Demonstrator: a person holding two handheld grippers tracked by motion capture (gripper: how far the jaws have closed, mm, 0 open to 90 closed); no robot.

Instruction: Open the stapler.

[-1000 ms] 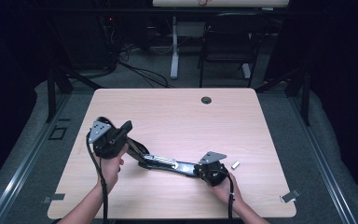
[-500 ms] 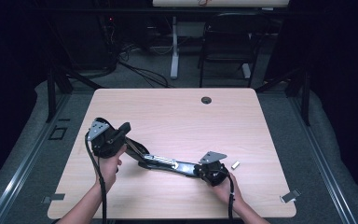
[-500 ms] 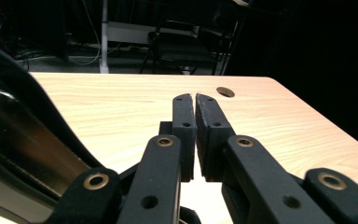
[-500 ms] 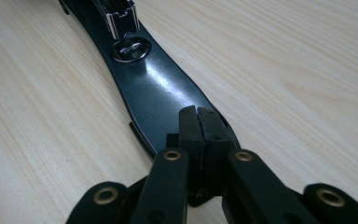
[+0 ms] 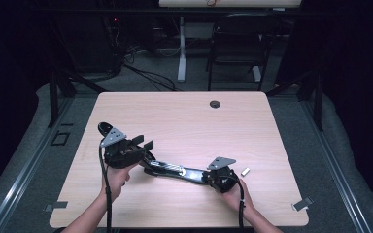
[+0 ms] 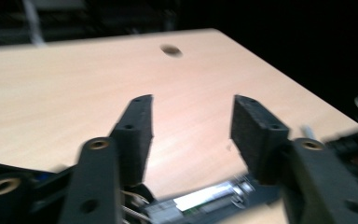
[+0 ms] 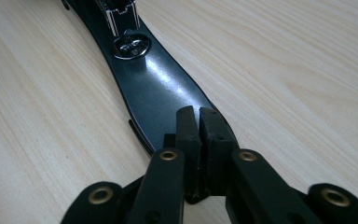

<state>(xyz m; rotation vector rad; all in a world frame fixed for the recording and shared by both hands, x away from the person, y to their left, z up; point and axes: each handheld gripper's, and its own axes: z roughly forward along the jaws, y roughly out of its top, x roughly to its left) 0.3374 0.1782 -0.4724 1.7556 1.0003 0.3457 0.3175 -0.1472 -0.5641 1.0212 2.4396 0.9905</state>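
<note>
The big, pale wooden table (image 5: 184, 126) fills the middle of the high view, with a small dark round hole (image 5: 215, 104) near its far edge. On it, low in the middle of the frame, lies the long, flat, shiny black metal bar (image 5: 175, 170) with a silver part on top. Its long way runs from the lower right up to the left, flat on the wood.

Your right gripper (image 5: 217, 177), lower right of the middle, has its jaws pinched tight on the near end of the bar (image 7: 161, 100). So I think the grab is done on that side.

Your left gripper (image 5: 144, 147), at the left, sits up over the other end with its jaws spread wide, holding nothing. That end looks not yet grabbed.

A tiny pale block (image 5: 245, 171) lies just beside your right hand (image 5: 233, 194).
</note>
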